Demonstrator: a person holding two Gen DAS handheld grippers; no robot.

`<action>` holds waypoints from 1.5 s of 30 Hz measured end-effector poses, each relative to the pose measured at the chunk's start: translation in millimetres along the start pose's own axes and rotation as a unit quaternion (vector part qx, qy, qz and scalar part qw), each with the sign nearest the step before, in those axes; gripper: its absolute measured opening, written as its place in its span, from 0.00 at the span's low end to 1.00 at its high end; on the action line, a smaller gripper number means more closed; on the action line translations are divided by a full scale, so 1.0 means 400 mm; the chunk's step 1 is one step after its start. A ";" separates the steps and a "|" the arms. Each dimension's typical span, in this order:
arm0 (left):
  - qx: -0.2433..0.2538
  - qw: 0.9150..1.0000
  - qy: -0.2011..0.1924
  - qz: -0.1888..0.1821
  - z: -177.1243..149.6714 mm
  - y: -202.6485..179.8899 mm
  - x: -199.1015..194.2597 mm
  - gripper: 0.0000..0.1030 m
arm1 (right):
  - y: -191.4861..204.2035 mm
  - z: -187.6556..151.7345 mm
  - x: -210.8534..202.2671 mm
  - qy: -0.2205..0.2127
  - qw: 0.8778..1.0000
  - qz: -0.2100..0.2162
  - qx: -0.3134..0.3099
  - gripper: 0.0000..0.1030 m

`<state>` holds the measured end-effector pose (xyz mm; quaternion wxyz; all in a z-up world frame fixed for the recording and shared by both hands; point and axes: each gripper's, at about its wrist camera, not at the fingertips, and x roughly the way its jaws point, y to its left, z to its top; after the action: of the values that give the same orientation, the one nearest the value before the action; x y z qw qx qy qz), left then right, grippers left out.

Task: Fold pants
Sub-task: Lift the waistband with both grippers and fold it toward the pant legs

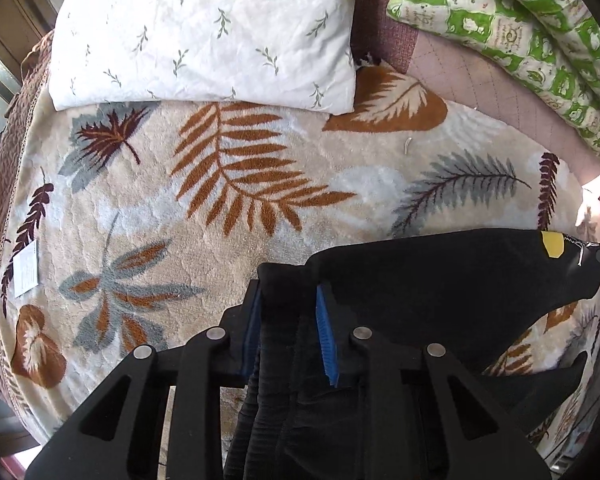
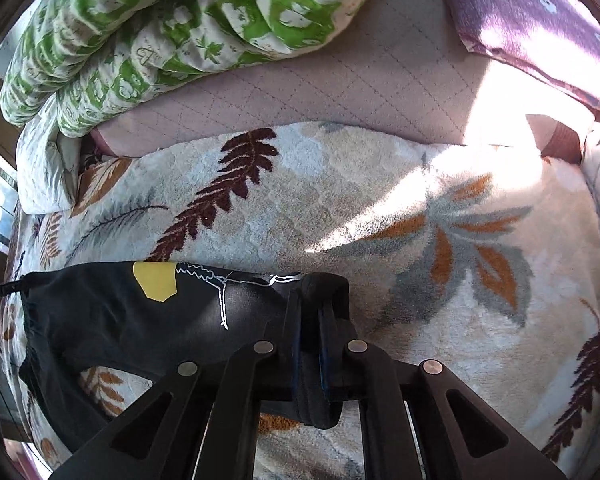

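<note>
The left gripper (image 1: 288, 300) jaws pinch bunched cloth of the black fabric pants (image 1: 440, 288). The right gripper (image 2: 310, 308) jaws pinch the opposite end, above the leaf-patterned plush blanket (image 1: 148, 208).

Daylight fills the room, and beyond the right tool (image 2: 310, 334) to its right a hard patch of sun burns the leaf-print blanket (image 2: 380, 208) out to pure white. The black pants (image 1: 440, 280) swallow nearly all detail in both views. Both fisheye views stay sharp in the middle, while their edges bow strongly and the corners darken.
</note>
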<state>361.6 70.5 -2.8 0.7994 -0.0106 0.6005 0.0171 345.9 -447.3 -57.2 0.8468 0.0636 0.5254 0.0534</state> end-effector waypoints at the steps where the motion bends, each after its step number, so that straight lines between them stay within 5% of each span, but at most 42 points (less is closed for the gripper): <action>1: -0.004 1.000 -0.005 -0.003 0.001 -0.002 -0.012 0.23 | 0.003 -0.002 -0.012 -0.005 1.000 0.001 -0.001 0.06; 11: -0.006 0.997 -0.077 0.003 -0.053 -0.008 -0.100 0.23 | 0.029 -0.038 -0.160 -0.071 0.997 -0.002 -0.014 0.06; 24: -0.028 0.994 -0.103 -0.016 -0.242 0.036 -0.144 0.23 | 0.055 -0.245 -0.270 -0.118 0.993 -0.006 -0.024 0.06; 37: -0.057 0.997 -0.023 -0.056 -0.468 0.125 -0.033 0.23 | 0.063 -0.546 -0.323 -0.118 0.992 0.036 -0.029 0.06; 45: -0.046 0.997 0.016 -0.059 -0.534 0.137 0.002 0.25 | 0.045 -0.662 -0.314 -0.094 0.996 -0.005 -0.012 0.14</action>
<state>154.4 117.4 -62.9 0.7877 -0.0835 0.6103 -0.0025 52.5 -435.8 -59.8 0.8933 0.0552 0.4433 0.0495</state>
